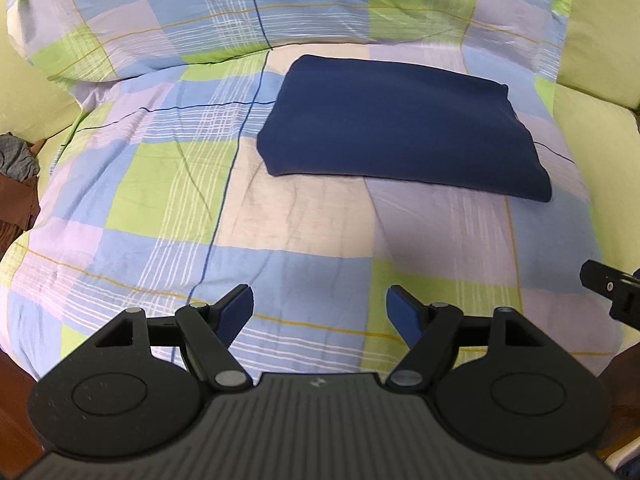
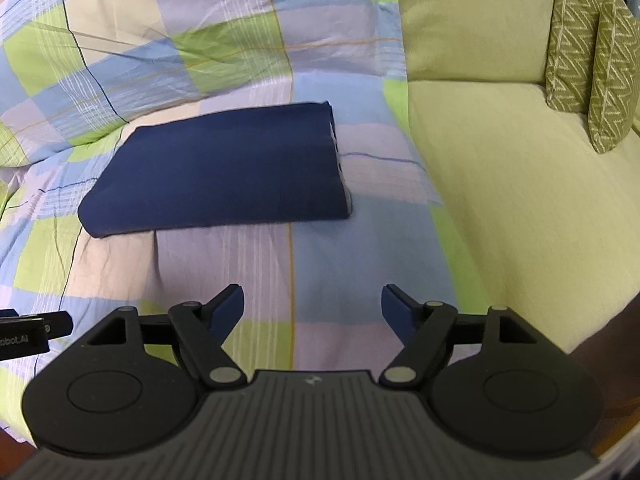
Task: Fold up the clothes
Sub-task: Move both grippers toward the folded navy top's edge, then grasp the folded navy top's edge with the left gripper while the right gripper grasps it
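Note:
A navy blue garment (image 1: 400, 128) lies folded into a neat rectangle on a checked sheet (image 1: 280, 232). It also shows in the right wrist view (image 2: 224, 168). My left gripper (image 1: 320, 312) is open and empty, held back from the garment's near edge. My right gripper (image 2: 312, 308) is open and empty too, likewise short of the garment. Part of the right gripper shows at the right edge of the left wrist view (image 1: 612, 292), and part of the left gripper at the left edge of the right wrist view (image 2: 28, 336).
The checked sheet covers a yellow-green sofa (image 2: 500, 160). Two patterned green cushions (image 2: 592, 52) stand at the sofa's far right. A checked pillow (image 1: 240, 12) rises behind the garment. Grey and brown clothes (image 1: 16, 176) lie at the left edge.

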